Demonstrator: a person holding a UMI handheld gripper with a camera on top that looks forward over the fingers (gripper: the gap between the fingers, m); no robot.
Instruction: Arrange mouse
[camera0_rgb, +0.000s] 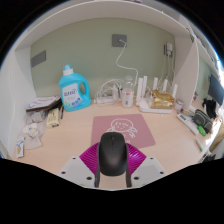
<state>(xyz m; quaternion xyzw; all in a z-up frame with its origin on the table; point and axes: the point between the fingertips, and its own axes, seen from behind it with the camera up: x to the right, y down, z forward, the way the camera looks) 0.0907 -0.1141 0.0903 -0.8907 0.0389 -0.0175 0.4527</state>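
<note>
So you have the mouse (112, 153) clamped between both fingers of the gripper (112, 168); placing it on the pink mat (122, 128) just ahead remains.

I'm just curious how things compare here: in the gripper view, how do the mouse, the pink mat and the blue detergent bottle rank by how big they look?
1. Pink mat.
2 and 3. Mouse, held between the gripper fingers, and blue detergent bottle look alike in size; the mouse sits much nearer the camera, so I won't rank them.
</note>
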